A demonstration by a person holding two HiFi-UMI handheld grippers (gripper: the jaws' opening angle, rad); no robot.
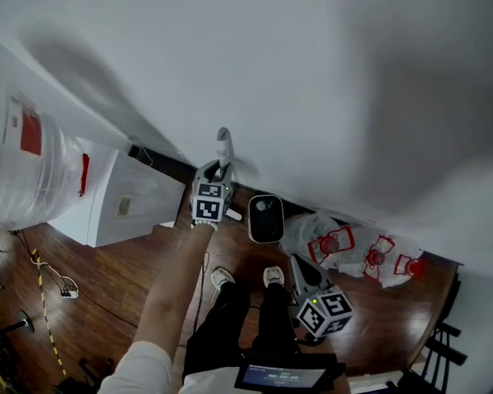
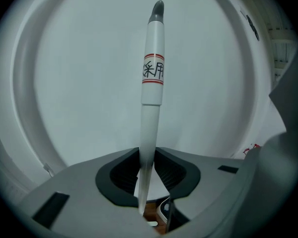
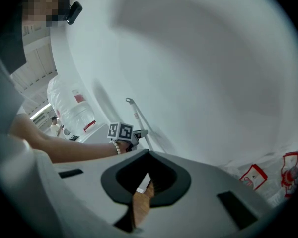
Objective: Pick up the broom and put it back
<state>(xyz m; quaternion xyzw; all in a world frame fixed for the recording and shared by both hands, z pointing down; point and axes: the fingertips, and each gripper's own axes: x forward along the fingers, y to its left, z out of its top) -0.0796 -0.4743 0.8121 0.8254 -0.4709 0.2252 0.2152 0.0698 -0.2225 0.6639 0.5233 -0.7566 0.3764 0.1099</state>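
White wall [image 1: 329, 64] ahead, your left tool [image 2: 148, 157] clamped on the broom [image 2: 152, 83] handle, right tool [image 3: 145, 180] slightly ajar, empty, wood floor [image 1: 123, 277] open leftward.

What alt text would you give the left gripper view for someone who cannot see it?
A white broom handle with a grey tip and red-banded label stands clamped between the dark jaws of the left gripper, before a white wall.

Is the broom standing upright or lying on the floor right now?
Upright: the broom handle rises steeply in front of the wall, with the left hand-held gripper closed around it.
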